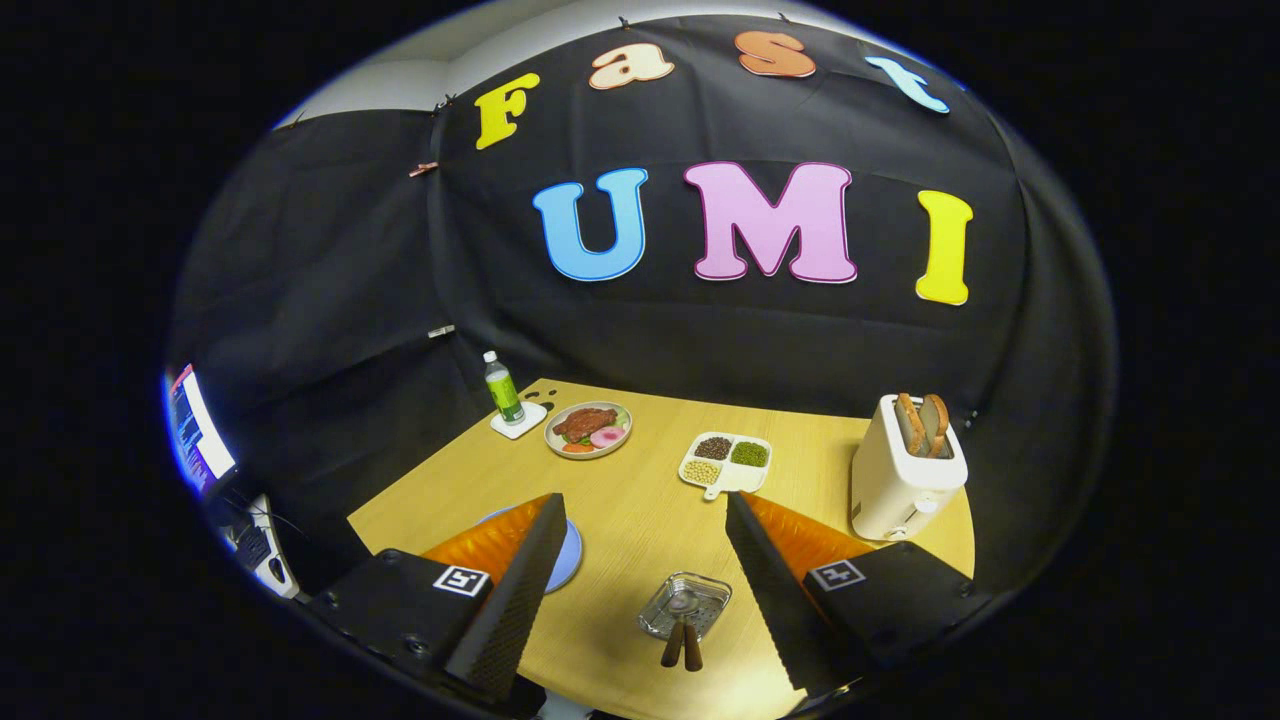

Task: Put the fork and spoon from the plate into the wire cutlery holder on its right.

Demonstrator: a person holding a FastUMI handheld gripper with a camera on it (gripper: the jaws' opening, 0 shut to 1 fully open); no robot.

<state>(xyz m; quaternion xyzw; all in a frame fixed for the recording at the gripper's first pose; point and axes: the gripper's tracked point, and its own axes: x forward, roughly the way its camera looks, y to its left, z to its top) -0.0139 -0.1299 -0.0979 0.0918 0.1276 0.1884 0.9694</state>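
Observation:
My gripper [640,520] hangs open above the wooden table [640,500], with nothing between its fingers. Low between the fingers stands the wire cutlery holder [686,603]. Two brown handles [681,645] stick out of it towards me, side by side; the utensil heads rest inside the basket. A blue plate [565,555] lies to the left of the holder, mostly hidden behind my left finger [520,590]. What lies on the plate I cannot tell.
Beyond the fingers, a divided white dish of beans [727,462] and a plate of food [588,429] sit mid-table. A green bottle [503,389] stands on a white coaster at the far left corner. A white toaster [905,470] with bread stands right. A monitor [195,430] is at left.

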